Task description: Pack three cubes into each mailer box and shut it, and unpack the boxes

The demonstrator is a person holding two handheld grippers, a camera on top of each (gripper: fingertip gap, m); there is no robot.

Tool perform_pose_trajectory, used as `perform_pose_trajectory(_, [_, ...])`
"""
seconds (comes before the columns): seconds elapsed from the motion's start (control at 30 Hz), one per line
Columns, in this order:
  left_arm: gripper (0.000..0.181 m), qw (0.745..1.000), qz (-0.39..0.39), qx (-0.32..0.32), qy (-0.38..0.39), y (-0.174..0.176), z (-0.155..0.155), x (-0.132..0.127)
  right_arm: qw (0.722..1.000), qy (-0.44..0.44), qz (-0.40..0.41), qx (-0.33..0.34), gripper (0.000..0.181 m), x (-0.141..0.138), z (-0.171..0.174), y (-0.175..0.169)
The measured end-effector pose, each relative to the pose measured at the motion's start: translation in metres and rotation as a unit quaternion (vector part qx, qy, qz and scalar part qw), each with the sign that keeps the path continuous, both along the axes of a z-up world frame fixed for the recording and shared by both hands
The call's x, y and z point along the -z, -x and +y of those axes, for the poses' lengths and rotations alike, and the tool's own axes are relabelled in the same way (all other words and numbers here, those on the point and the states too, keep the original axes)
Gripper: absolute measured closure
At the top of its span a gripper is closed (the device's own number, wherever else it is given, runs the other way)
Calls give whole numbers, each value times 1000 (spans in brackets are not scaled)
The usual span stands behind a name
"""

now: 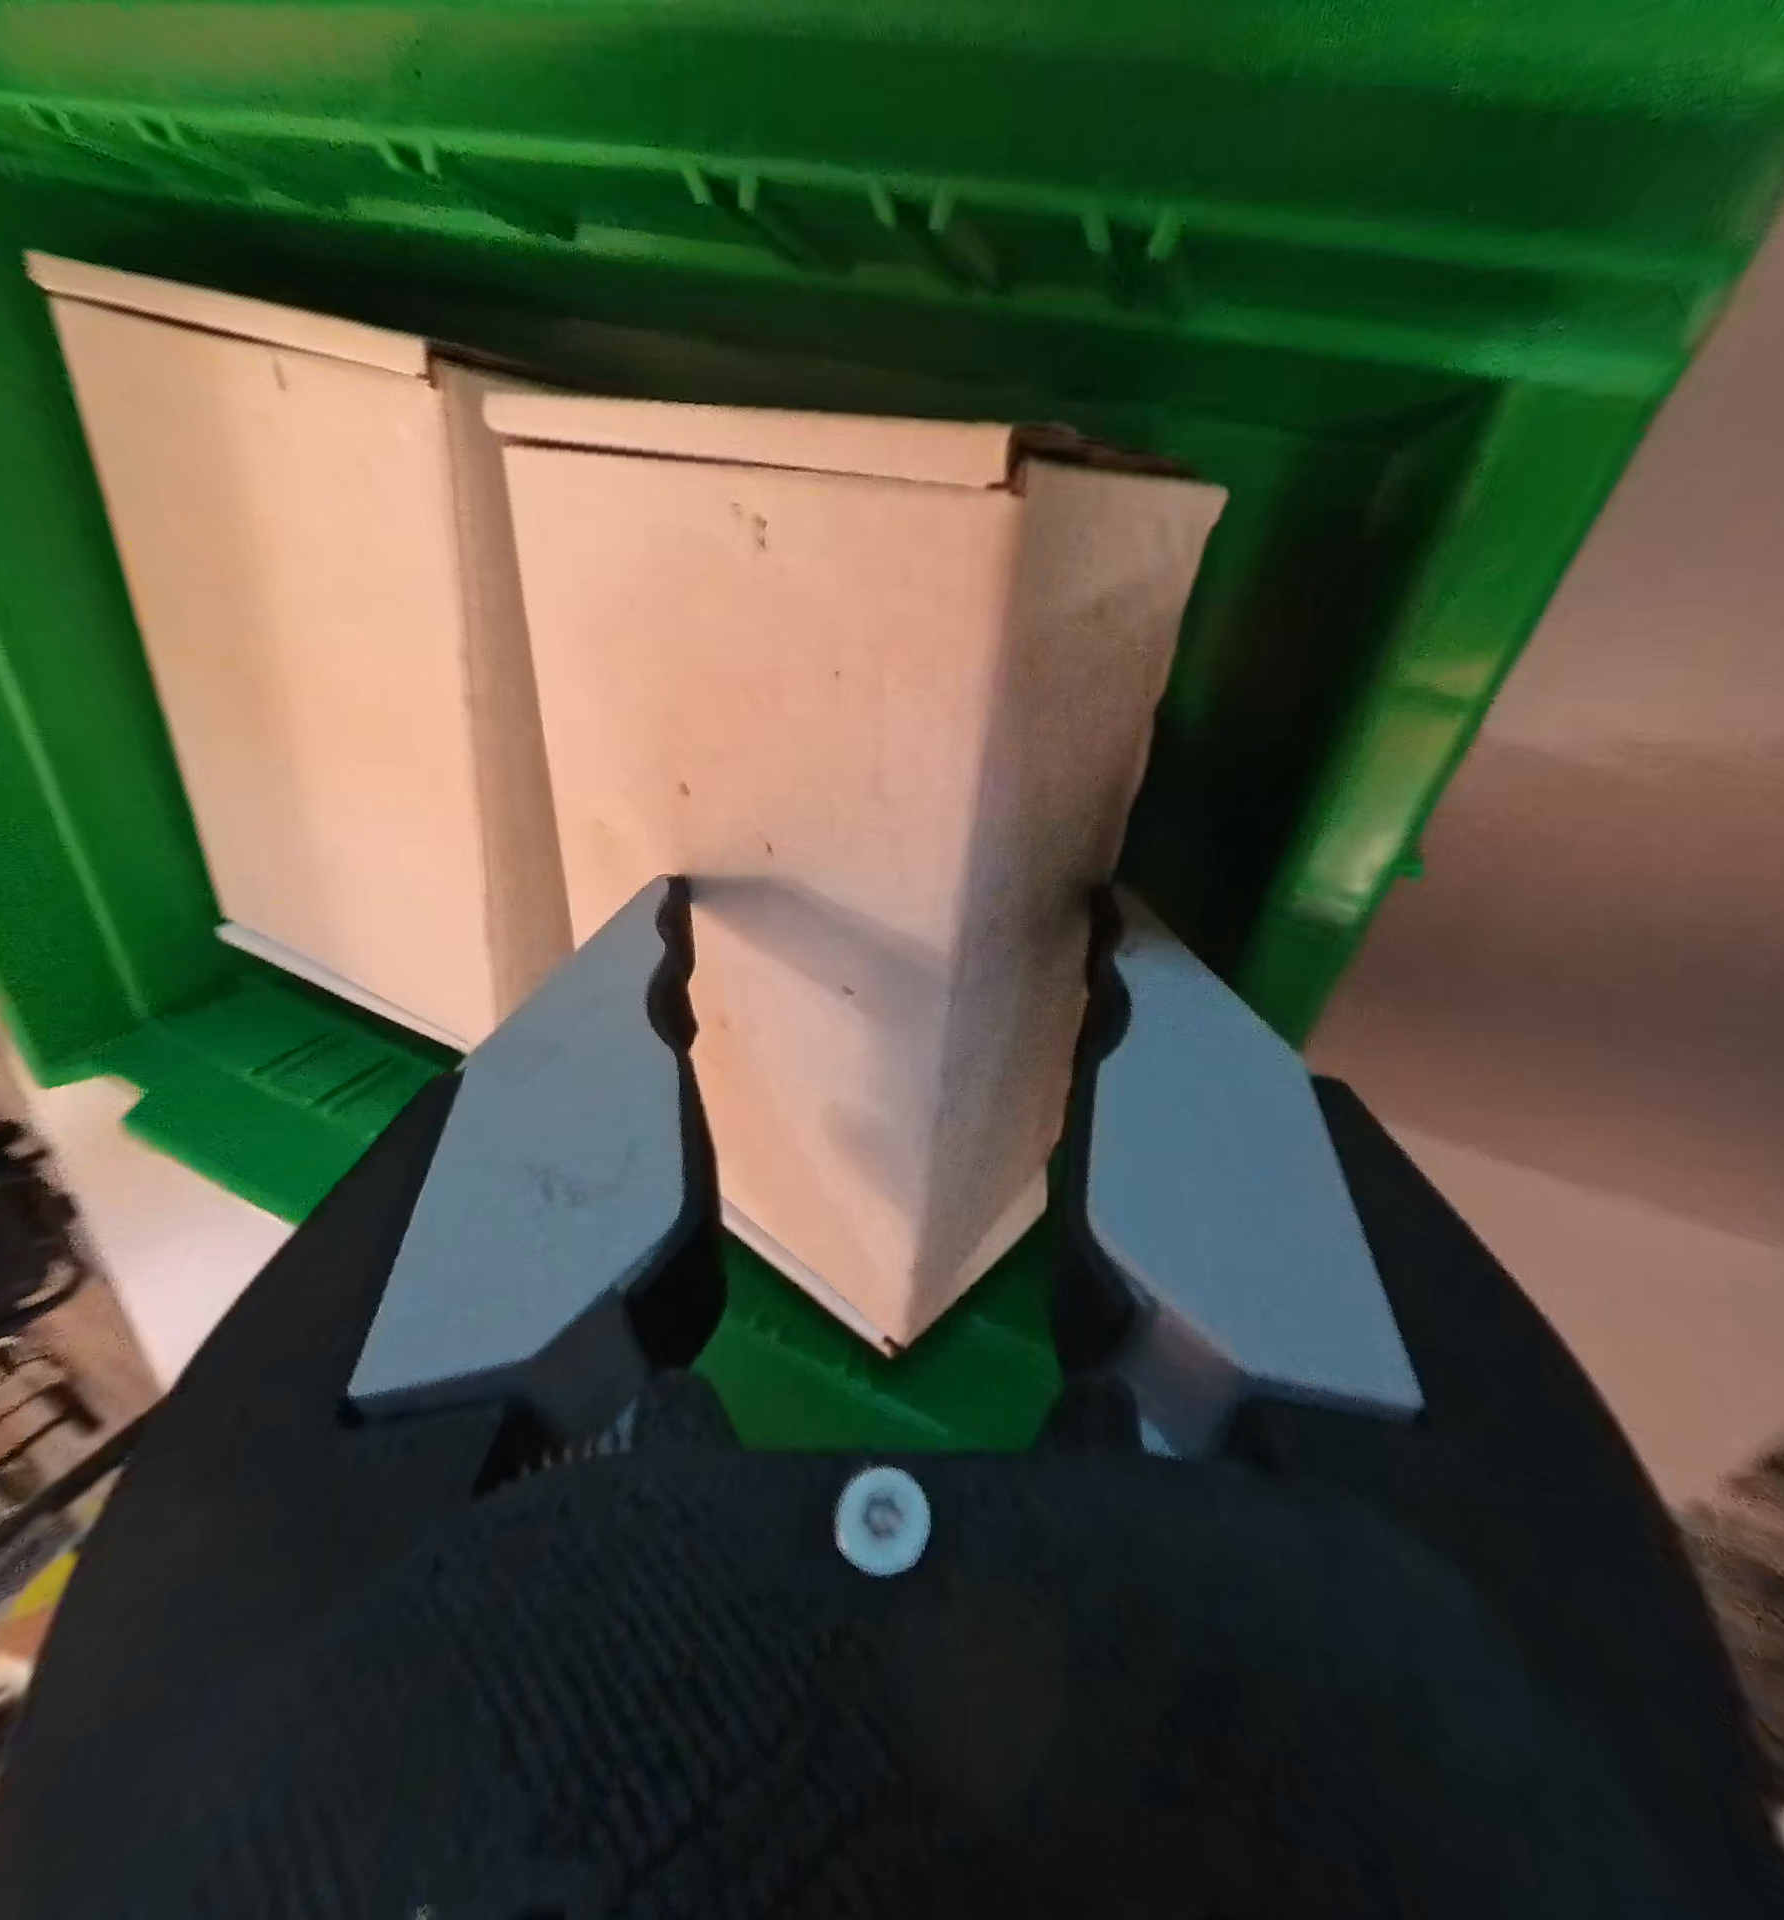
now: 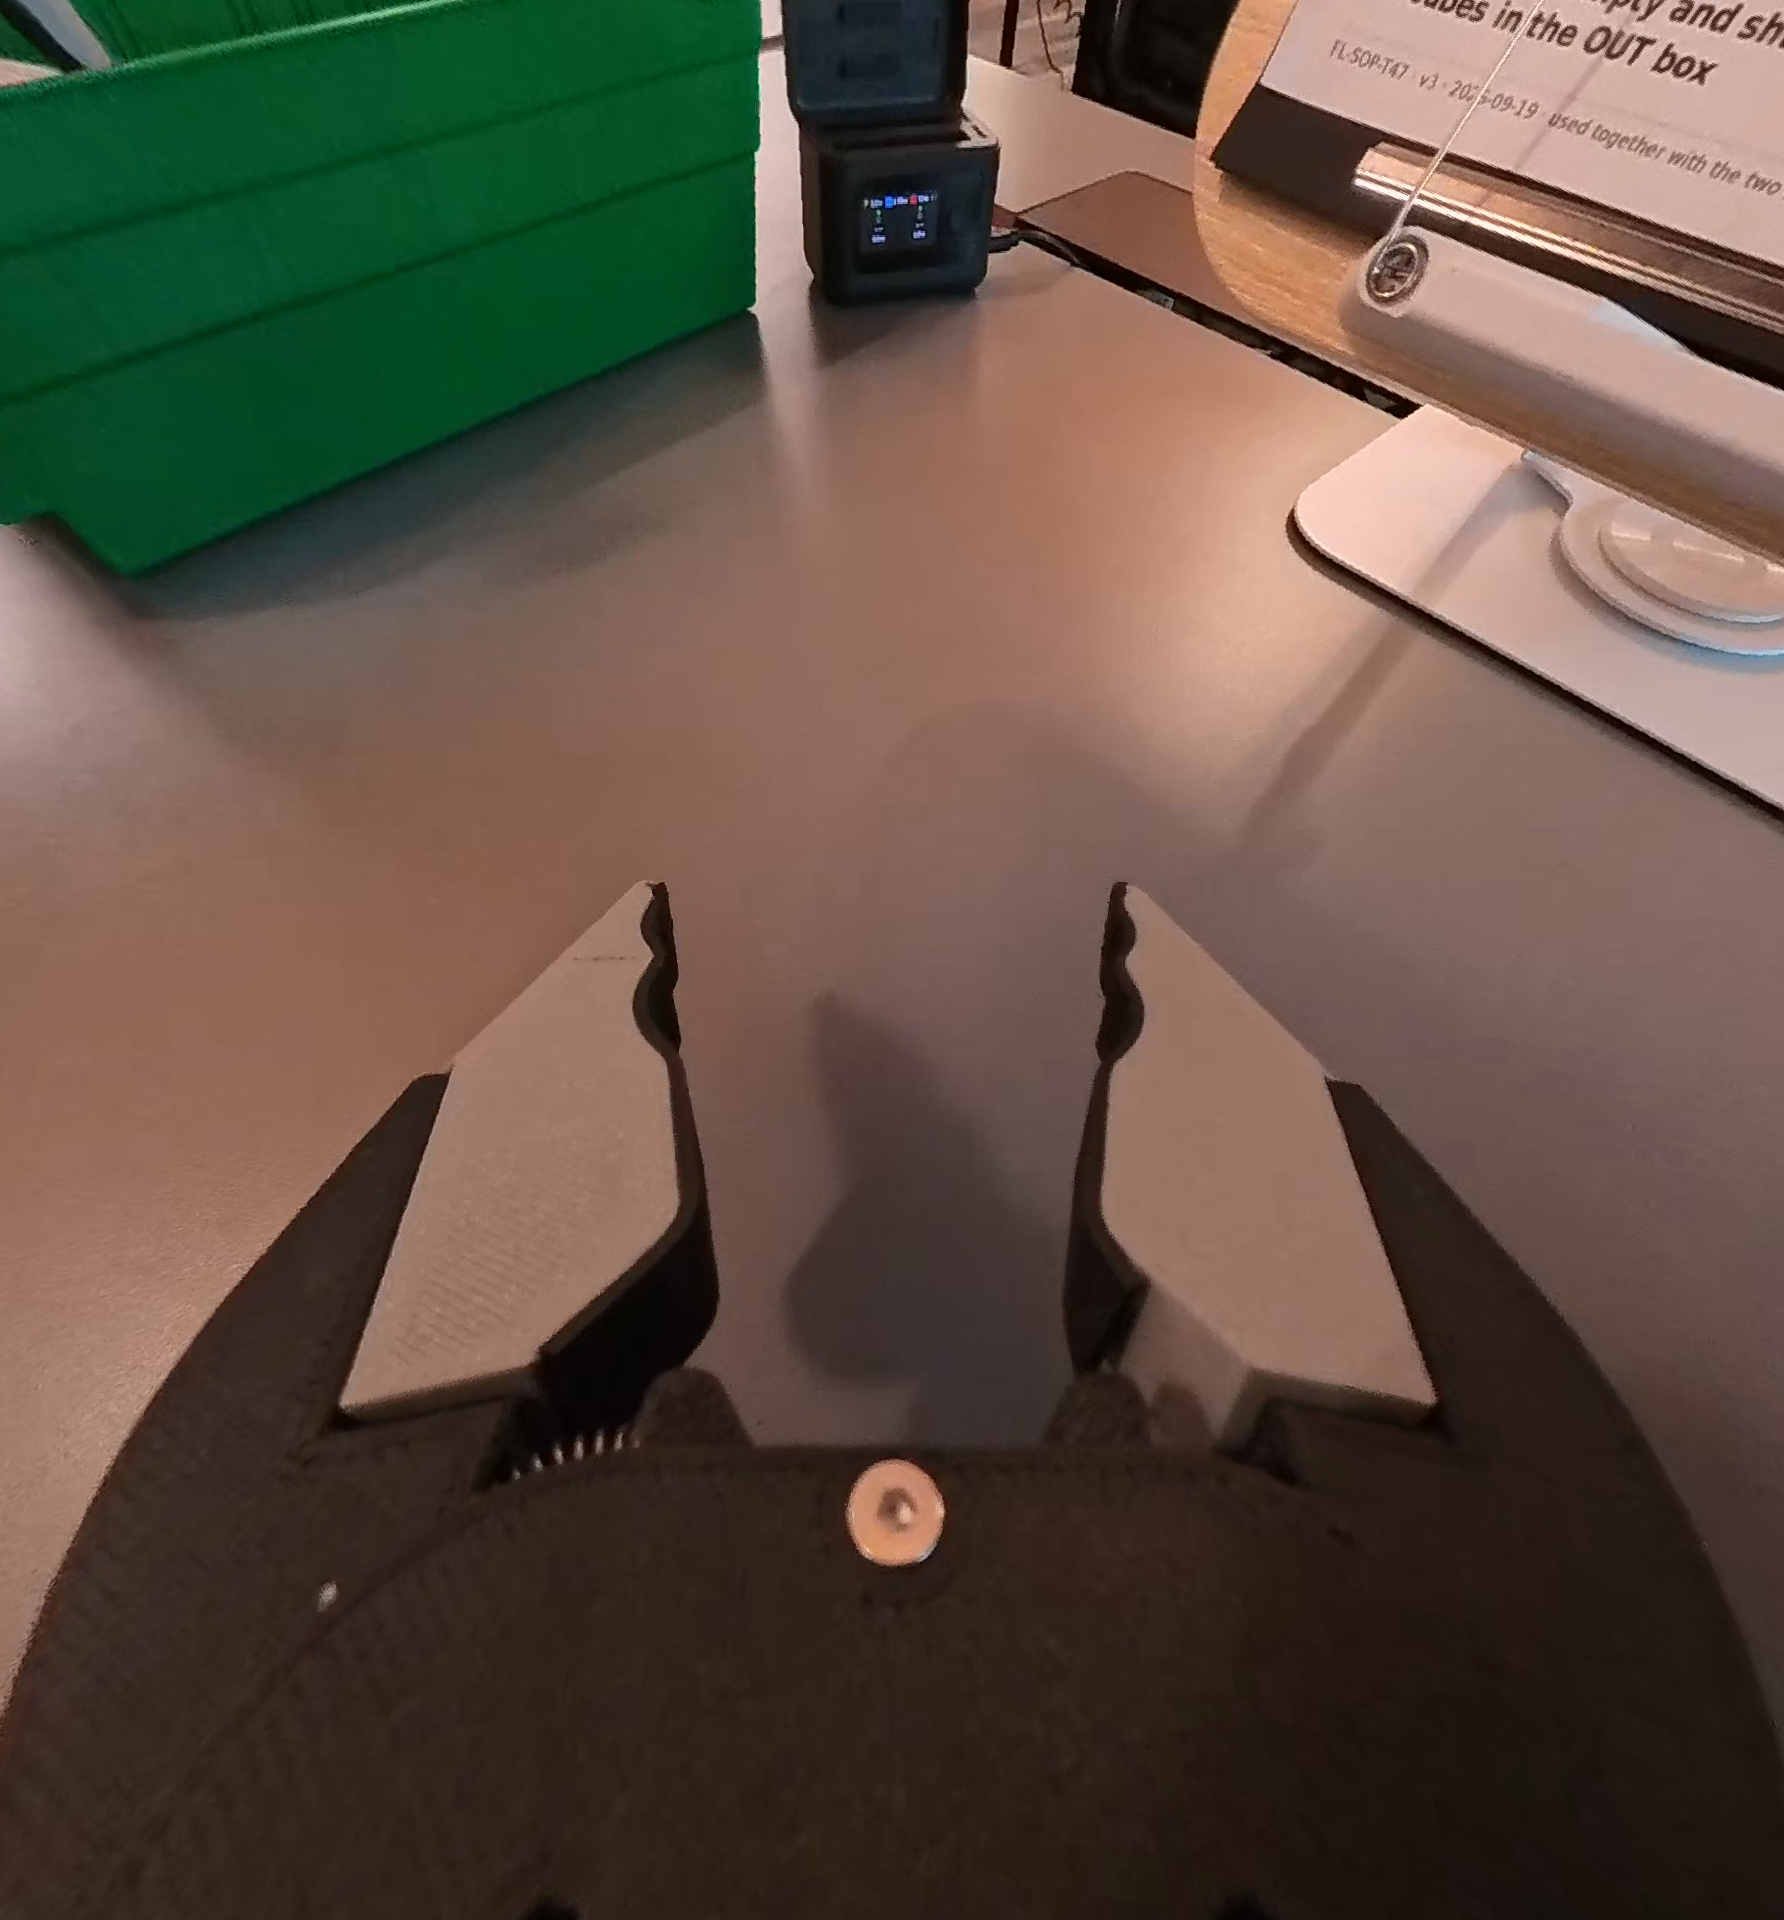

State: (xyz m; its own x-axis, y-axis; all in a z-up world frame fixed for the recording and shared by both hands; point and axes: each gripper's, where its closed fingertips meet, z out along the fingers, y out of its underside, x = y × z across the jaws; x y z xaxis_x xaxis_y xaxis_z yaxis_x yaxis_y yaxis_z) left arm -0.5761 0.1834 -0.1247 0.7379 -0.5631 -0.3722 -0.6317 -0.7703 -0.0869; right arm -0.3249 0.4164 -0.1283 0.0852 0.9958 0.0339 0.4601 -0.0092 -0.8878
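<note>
Left wrist view: a green crate (image 1: 971,260) holds two closed cardboard mailer boxes, the left box (image 1: 275,623) and the right box (image 1: 784,675), side by side.
Bench: grey bench (image 2: 867,644) with a small black device (image 2: 898,187), a white stand (image 2: 1490,561) and a printed sheet (image 2: 1594,94).
Left gripper (image 1: 893,904): jaws clamped on the near corner of the right box.
Right gripper (image 2: 888,904): jaws apart, holding nothing, above the bare bench.
Cubes: hidden.
</note>
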Motion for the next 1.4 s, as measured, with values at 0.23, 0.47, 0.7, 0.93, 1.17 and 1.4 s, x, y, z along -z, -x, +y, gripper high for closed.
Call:
perform_pose_trajectory(0.23, [117, 998, -9, -6, 62, -4, -2, -18, 1000, -1, 0, -2, 101, 0, -1, -1])
perform_pose_trajectory(0.47, [120, 998, 17, 11, 60, -12, -1, -18, 1000, -8, -3, -10, 102, 1, -6, -1])
perform_pose_trajectory(0.7, [120, 995, 46, 11, 83, -8, -11, -21, 1000, -4, -1, -8, 102, 0, -5, -1])
perform_pose_trajectory(0.93, [123, 992, 116, 25, 49, 0, -13, -31, 1000, -8, -2, -9, 102, 0, -6, -1])
perform_pose_trajectory(1.17, [123, 990, 139, 23, 26, 4, -20, -28, 1000, -8, -2, -10, 102, 0, -6, -1])
perform_pose_trajectory(1.4, [123, 988, 149, 28, 25, 4, -19, -30, 1000, 0, -1, -7, 102, 0, -5, -1])
